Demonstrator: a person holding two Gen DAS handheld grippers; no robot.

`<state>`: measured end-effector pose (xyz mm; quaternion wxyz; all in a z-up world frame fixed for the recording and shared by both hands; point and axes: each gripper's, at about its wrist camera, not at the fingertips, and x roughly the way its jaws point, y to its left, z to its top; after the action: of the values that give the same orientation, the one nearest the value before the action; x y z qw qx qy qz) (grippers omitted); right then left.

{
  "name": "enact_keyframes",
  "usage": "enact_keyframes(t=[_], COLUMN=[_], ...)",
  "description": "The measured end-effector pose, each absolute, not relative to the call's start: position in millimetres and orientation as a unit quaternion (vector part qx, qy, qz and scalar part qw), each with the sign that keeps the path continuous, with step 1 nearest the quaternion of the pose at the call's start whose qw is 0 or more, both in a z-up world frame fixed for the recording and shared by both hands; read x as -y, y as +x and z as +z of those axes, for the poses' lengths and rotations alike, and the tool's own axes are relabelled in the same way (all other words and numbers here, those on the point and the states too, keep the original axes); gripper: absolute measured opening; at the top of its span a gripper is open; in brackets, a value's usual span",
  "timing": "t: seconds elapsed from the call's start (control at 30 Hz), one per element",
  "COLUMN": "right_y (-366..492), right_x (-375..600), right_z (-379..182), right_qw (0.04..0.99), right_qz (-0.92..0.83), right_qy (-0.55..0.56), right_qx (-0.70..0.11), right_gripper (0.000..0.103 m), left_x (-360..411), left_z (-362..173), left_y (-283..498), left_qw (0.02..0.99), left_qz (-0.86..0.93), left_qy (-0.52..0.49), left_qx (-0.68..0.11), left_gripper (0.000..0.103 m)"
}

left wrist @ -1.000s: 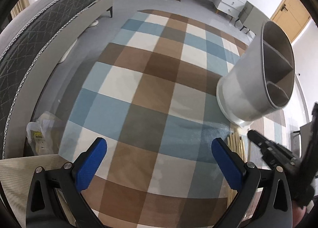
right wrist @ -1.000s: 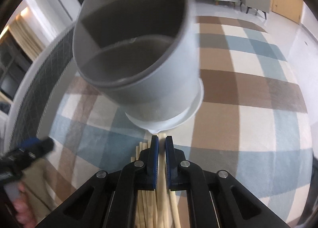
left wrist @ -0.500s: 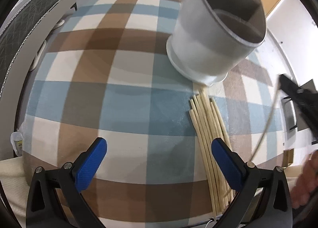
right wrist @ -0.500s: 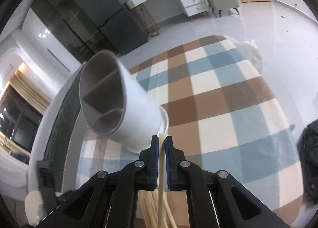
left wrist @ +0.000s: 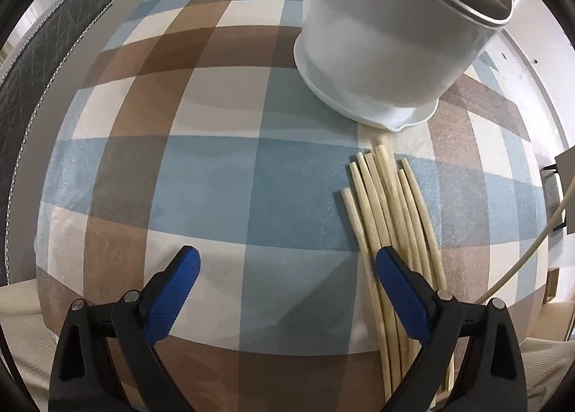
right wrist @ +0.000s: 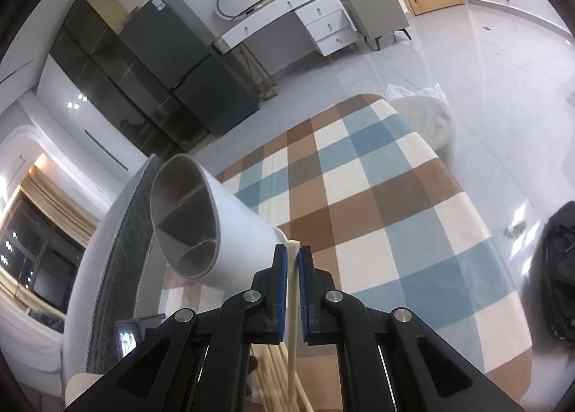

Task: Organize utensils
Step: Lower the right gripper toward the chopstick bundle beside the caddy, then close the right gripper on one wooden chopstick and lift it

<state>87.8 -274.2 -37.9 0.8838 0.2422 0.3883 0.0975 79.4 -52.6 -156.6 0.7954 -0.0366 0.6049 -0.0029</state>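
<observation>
A white utensil holder (left wrist: 377, 35) with grey divided compartments stands on the checked tablecloth (left wrist: 215, 160). Just in front of it lies a bundle of pale chopsticks (left wrist: 388, 196). My left gripper (left wrist: 287, 255) hovers over the cloth, its jaws wide and closing, with nothing between them; its right finger (left wrist: 402, 290) overlaps the bundle's left side. My right gripper (right wrist: 293, 254) is shut on a single chopstick (right wrist: 293, 304), raised beside the holder (right wrist: 215, 232), whose mouth faces left in that view. That lifted chopstick (left wrist: 532, 254) shows as a pale line at the left wrist view's right edge.
A grey quilted bench back (left wrist: 43, 63) runs along the table's left side. Beyond the table are a dark fridge (right wrist: 172, 42), a white dresser (right wrist: 305, 17), a pale stool (right wrist: 431, 121) and a black bag (right wrist: 560, 268) on the floor.
My left gripper has moved toward the holder and chopsticks and sunk closer to the cloth. My right gripper has lifted one chopstick off the bundle and tilted up.
</observation>
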Motion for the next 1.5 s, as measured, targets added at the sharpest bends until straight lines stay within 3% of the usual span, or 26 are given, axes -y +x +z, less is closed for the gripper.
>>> enact_keyframes(t=[0.27, 0.43, 0.7, 0.77, 0.83, 0.9, 0.97, 1.07, 1.33, 1.5], right_y=[88, 88, 91, 95, 97, 103, 108, 121, 165, 161], right_x=[277, 272, 281, 281, 282, 282, 281, 274, 229, 193], right_z=[-34, -35, -47, -52, -56, -62, -67, -77, -109, -124], right_qw=[0.884, 0.886, 0.875, 0.87, 0.866, 0.862, 0.858, 0.852, 0.842, 0.845], right_qz=[0.097, 0.099, 0.084, 0.08, 0.077, 0.071, 0.066, 0.065, 0.069, 0.07], right_qy=[0.252, 0.238, 0.253, 0.255, 0.258, 0.259, 0.257, 0.249, 0.151, 0.064], right_qx=[-0.382, -0.385, -0.404, -0.414, -0.421, -0.431, -0.439, -0.456, -0.513, -0.527], right_gripper=[0.0, 0.0, 0.003, 0.003, 0.004, 0.01, 0.025, 0.031, 0.031, 0.025], left_x=[45, 55, 52, 51, 50, 47, 43, 26, -36, -58], left_z=[-156, -152, -152, -148, -148, -147, -150, -143, -142, -131], left_y=[77, 78, 94, 95, 97, 104, 104, 106, 117, 112], left_qw=[0.791, 0.794, 0.786, 0.793, 0.795, 0.794, 0.797, 0.804, 0.799, 0.802], left_qz=[0.016, 0.009, 0.016, 0.012, 0.003, -0.009, -0.018, -0.029, -0.043, -0.049], left_qy=[-0.044, -0.016, -0.03, -0.027, -0.022, -0.02, -0.028, -0.042, -0.137, -0.175], left_qx=[-0.61, -0.607, -0.617, -0.609, -0.606, -0.607, -0.603, -0.593, -0.583, -0.569], left_gripper=[0.091, 0.066, 0.061, 0.041, 0.013, 0.004, 0.001, 0.0, 0.0, 0.0])
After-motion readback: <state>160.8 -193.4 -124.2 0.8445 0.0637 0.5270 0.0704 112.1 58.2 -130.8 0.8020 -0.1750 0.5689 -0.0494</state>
